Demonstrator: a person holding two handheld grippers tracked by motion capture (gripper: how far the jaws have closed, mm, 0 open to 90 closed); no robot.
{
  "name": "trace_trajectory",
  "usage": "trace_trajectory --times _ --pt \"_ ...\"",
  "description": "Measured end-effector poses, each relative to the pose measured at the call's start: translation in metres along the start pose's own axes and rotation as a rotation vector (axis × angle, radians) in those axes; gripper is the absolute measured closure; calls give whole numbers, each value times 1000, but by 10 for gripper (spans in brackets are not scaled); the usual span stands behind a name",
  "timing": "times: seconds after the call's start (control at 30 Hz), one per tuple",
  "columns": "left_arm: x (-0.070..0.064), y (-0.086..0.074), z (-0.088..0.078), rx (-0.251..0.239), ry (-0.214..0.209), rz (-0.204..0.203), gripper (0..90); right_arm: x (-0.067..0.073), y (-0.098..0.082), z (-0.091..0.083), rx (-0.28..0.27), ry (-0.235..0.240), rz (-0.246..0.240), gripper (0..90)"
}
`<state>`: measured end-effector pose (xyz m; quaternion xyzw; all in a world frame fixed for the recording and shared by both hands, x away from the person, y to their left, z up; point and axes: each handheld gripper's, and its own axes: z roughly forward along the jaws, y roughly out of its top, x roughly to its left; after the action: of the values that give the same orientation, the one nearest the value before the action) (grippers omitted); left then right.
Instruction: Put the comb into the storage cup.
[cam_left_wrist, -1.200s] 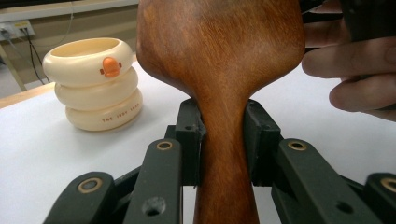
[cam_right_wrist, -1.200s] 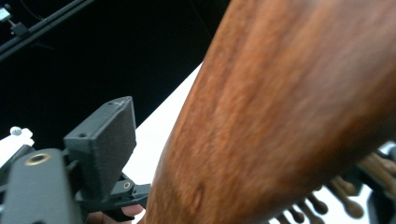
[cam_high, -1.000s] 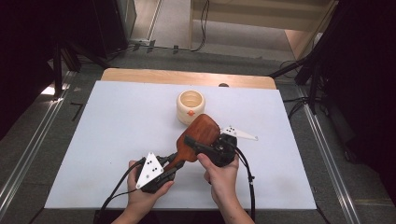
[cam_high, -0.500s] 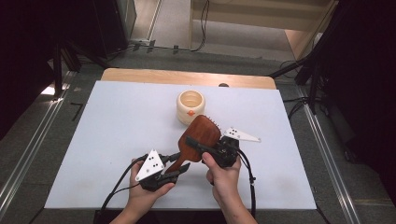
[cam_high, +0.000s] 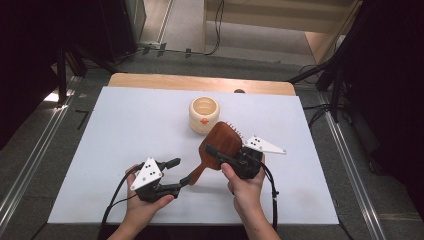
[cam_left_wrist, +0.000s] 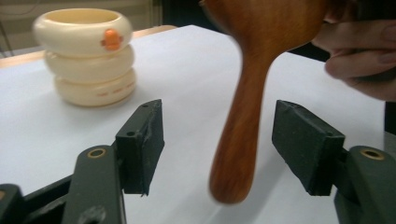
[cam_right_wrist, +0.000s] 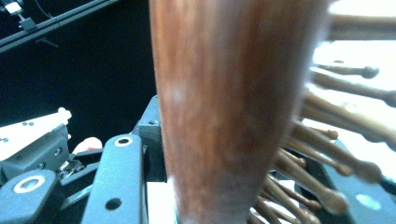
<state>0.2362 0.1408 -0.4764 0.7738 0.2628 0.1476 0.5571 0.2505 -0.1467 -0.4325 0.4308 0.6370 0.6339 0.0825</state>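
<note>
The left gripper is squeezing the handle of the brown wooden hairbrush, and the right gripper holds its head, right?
Not quite. The left gripper is open: its jaws, just opening, stand apart from the brown wooden hairbrush handle, as the left gripper view shows. The right gripper does hold its head.

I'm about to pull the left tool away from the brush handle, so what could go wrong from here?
1. The brown wooden paddle hairbrush now hangs from the right tool alone, clamped across its head; with the long handle free it may pivot or slip.
2. The left tool has just been opening, yet the handle sits between its pads; withdrawing sideways could knock it.
3. The cream ringed cup stands close behind the brush head and could be bumped.
</note>
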Motion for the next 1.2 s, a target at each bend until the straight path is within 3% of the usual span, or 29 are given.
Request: trace_trajectory --times 0.1,0.2,0.4,0.5,0.7,1.2 --pt "8 -3 -8 -5 27 -16 270 0 2 -2 -7 -9 -7 507" --pt "18 -2 -14 -8 49 -43 164 0 4 -4 -19 -14 -24 507" --pt "34 -2 -32 -48 98 -70 0 -3 7 -8 -24 -37 -28 506" --pt "43 -4 -41 -77 116 -88 0 -3 7 -9 -26 -41 -31 506" --pt "59 -13 -57 -83 175 -82 0 -2 9 -9 -32 -51 -42 505" --pt "81 -33 -95 -101 255 -84 0 -3 18 -14 -26 -70 -78 504"
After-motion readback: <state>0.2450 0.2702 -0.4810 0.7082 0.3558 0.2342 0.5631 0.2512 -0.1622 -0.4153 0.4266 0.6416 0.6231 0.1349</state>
